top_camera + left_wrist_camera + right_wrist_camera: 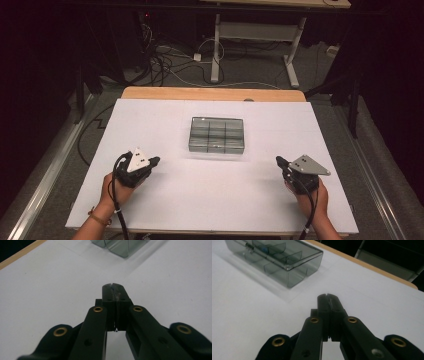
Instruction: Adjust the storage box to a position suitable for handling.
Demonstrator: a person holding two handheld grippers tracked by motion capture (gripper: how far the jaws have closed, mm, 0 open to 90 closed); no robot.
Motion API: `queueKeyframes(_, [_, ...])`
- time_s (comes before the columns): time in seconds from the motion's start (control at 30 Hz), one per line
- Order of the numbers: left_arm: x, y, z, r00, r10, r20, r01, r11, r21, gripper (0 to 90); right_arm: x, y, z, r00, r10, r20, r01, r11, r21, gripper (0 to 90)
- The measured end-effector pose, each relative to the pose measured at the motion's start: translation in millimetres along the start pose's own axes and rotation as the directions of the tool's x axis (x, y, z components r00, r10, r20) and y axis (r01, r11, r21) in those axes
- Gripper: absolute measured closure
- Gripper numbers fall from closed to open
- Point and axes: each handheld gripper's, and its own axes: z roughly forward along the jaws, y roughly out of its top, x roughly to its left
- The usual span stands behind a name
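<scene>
**Both grippers closed and empty, compartment box between them**

We begin at the jaws. In the left gripper view our left gripper (pixel 112 285) sits in the middle of the frame with its two black jaws pressed flat together, nothing between them, the tip hanging over bare white sheet. In the right gripper view our right gripper (pixel 326 295) looks the same: jaws fully together, holding nothing, pointing toward the upper left of the frame.

Moving outward in the high view, the left gripper (pixel 156 160) lies at the lower left of the frame and the right gripper (pixel 279 160) at the lower right, each with a grey three-cornered plate on top. Our left hand (pixel 116 189) and right hand (pixel 311 196) come up from the bottom edge and wrap the handles, cables trailing back along the forearms.

The clear grey compartment box (pixel 217 135) rests on the white sheet (pixel 210 195) at the centre of the high view, between the two grippers and well apart from both. In the right gripper view it shows at the upper left (pixel 287 272), with dividers and a small blue item (pixel 264 249) inside; which compartment that sits in we cannot tell. In the left gripper view a corner of it (pixel 120 247) reaches in at the top edge
</scene>
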Motion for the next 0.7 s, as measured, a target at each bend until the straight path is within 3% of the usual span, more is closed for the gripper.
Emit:
queueKeyframes(0.13, [8.6,13.4,20.2,0.9992,-0.032,0.024,0.032,0.9994,0.008,87.8,3.2,17.2,27.7,0.9999,-0.003,-0.010,0.003,1.000,0.021,90.0])
queueKeyframes(0.3, [20.3,32.0,43.1,0.9971,-0.063,0.042,0.063,0.9980,0.011,87.7,13.5,39.3,71.1,0.9985,0.007,-0.054,-0.004,0.999,0.054,90.0])
queueKeyframes(0.37, [24.6,40.1,52.4,0.9968,-0.073,0.030,0.073,0.9973,0.005,87.7,15.4,45.4,89.4,0.9994,-0.004,-0.035,0.007,0.997,0.076,90.0])
queueKeyframes(0.43, [26.7,44.3,57.9,0.9965,-0.077,0.031,0.077,0.9970,0.009,87.7,15.4,48.3,106.5,0.9998,-0.019,0.008,0.018,0.994,0.108,90.0])
queueKeyframes(0.5, [30.8,54.9,76.1,0.9954,-0.091,0.030,0.091,0.9956,0.024,87.6,10.9,47.4,121.6,0.9998,0.005,0.021,-0.008,0.991,0.133,90.0])
queueKeyframes(0.67, [31.3,64.6,103.8,0.9945,-0.102,0.022,0.100,0.9928,0.066,87.4,4.6,45.3,144.3,0.9977,0.065,-0.019,-0.060,0.977,0.203,90.0])
queueKeyframes(0.7, [30.8,65.4,107.8,0.9948,-0.101,0.015,0.100,0.9919,0.078,87.4,5.0,45.7,147.1,0.9979,0.058,-0.029,-0.050,0.974,0.222,90.0])
